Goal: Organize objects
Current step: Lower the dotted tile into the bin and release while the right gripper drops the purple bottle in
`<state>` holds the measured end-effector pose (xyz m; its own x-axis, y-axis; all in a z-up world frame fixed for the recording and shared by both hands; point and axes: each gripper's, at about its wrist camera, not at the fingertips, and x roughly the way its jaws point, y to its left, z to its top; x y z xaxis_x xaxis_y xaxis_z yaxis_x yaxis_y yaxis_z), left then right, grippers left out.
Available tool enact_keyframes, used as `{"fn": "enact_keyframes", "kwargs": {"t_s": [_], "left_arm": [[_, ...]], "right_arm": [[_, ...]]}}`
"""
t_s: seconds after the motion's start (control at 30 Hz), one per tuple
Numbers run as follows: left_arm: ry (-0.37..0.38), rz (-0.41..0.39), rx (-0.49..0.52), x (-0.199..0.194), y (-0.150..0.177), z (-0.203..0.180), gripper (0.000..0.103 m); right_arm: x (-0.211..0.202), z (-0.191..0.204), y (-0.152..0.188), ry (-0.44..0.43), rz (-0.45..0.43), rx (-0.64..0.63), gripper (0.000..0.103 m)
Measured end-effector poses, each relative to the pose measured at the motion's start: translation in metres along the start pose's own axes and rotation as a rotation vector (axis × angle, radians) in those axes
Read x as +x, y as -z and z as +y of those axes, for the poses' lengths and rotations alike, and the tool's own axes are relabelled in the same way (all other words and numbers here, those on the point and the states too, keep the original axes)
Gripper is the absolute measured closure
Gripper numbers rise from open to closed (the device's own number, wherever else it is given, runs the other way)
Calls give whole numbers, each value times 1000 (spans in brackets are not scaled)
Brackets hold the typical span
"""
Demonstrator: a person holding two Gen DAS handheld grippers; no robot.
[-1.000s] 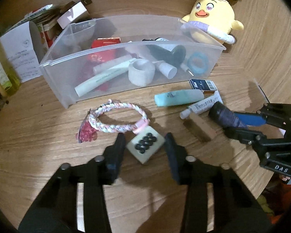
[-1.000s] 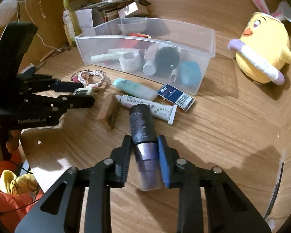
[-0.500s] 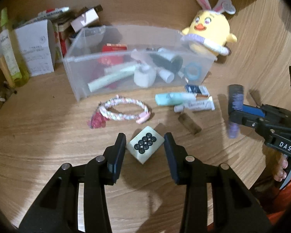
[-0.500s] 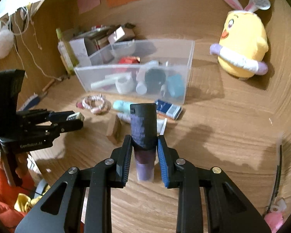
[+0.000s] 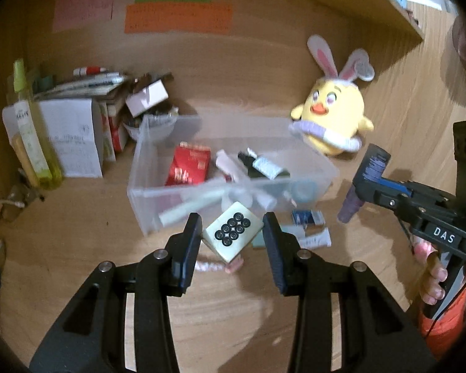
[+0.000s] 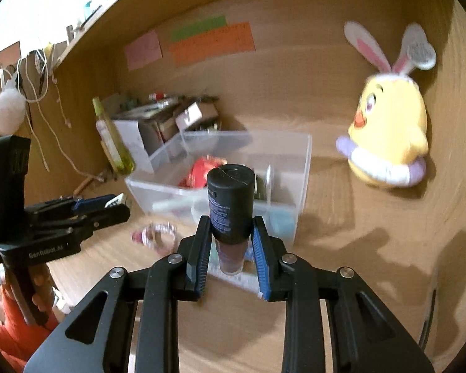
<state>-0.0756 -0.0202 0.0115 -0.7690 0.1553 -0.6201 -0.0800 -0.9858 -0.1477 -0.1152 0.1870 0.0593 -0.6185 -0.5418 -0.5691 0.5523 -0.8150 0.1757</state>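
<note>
pinching one tile (image 5: 232, 232), the left gripper (image 5: 232, 239) hangs before the one clear bin (image 5: 146, 192) — the right gripper (image 6: 230, 250) clamps one dark bottle (image 6: 230, 205) just right of that bin.

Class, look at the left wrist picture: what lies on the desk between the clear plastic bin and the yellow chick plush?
Nothing: in the left wrist view, the desk between the clear bin and the chick plush is bare wood.

Translucent plastic bin (image 5: 146, 168); wood-grain desk (image 5: 77, 248); fuzzy plush chick (image 6: 388, 136)

Yellow plush chick (image 5: 332, 121); wall notes (image 5: 177, 18)
</note>
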Motion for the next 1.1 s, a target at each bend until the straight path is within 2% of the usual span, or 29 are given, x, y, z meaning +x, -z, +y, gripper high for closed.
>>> {"fn": "enact_keyframes", "kwargs": {"t_s": [0.23,0.5,0.7,0.9,1.1], "left_arm": [[-14,-54,-4,-2,-29,3,63],[-48,-85,-21,10,-60,16,63],[-75,-31,-29,41,-66,27,63],[-64,57,-59,78,-62,39,63],[-72,99,-70,98,-58,44,63]], "right_arm": [[7,-5,-38,30,-54,-16,80],[30,-14,-60,83,-33,-15,80],[56,-21,-56,102,37,-9,80],[82,-23,-49,113,111,-15,80],[105,-22,-45,125,188,-39,80]]}}
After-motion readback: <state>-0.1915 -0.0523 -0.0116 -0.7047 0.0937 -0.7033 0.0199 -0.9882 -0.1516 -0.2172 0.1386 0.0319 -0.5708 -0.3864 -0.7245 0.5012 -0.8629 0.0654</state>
